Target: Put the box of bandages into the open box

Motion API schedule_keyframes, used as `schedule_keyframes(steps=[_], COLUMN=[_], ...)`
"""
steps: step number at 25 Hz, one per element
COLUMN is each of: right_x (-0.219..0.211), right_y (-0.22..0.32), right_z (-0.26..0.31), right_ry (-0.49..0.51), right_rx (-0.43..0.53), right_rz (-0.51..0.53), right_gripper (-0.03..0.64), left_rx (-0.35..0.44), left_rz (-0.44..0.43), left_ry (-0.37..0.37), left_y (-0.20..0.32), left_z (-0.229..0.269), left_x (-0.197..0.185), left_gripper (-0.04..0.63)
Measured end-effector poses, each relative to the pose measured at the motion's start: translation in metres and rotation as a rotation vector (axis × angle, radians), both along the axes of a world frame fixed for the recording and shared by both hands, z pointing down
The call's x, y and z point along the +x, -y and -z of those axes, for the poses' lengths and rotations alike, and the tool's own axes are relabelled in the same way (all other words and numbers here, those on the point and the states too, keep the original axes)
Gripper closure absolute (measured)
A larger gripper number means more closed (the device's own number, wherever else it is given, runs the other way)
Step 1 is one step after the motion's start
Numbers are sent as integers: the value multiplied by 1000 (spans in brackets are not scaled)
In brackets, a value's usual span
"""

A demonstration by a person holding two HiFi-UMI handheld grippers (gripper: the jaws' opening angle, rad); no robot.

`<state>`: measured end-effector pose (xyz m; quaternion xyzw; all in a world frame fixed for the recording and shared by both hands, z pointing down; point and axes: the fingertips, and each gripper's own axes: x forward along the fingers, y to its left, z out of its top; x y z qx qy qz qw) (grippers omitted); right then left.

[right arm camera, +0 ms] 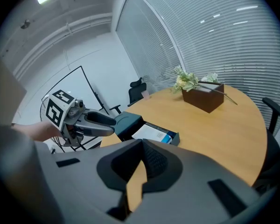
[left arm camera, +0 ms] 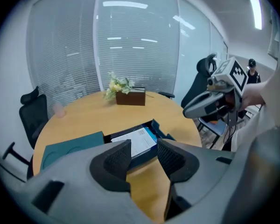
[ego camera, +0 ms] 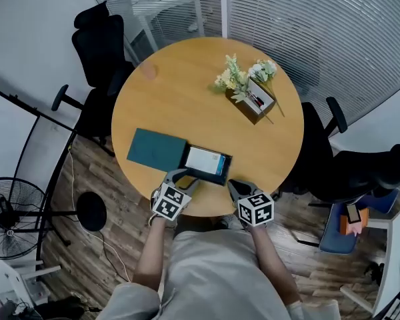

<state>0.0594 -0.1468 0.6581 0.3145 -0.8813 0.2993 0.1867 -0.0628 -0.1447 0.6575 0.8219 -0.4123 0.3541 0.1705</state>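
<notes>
The white and blue box of bandages (ego camera: 205, 160) lies inside the dark open box (ego camera: 223, 173) near the table's front edge. In the left gripper view the bandage box (left arm camera: 136, 141) shows just beyond the jaws, inside the open box (left arm camera: 161, 133). My left gripper (ego camera: 185, 177) hovers at the open box's near left corner, open, with nothing between its pads (left arm camera: 115, 160). My right gripper (ego camera: 237, 187) is at the table edge, right of the open box, shut and empty. From the right gripper view the bandage box (right arm camera: 151, 133) sits in the open box (right arm camera: 175, 138).
The teal lid (ego camera: 156, 149) lies flat left of the open box. A brown box with flowers (ego camera: 251, 93) stands at the far right of the round wooden table (ego camera: 187, 79). Black office chairs (ego camera: 101, 52) stand around the table. A fan (ego camera: 3, 215) is on the floor.
</notes>
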Motion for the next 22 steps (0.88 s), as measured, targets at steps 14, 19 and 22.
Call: schedule_keyframes(steps=[14,19,22], right_x=[-47,-52,-60], right_y=[-6,-14,-18], right_z=[9,16,19], right_ry=[-10,-20,-38], right_rx=[17,30,48], right_rz=[-5,-84,-94], right_gripper=[620,620,620], left_rx=[34,29,38], left_rz=[166,160,138], left_ry=[-160,-193,-214], left_y=[0,-9,-14], left_z=[28,37,42], left_x=[-33,-40,-44], left_gripper=[425,425,426])
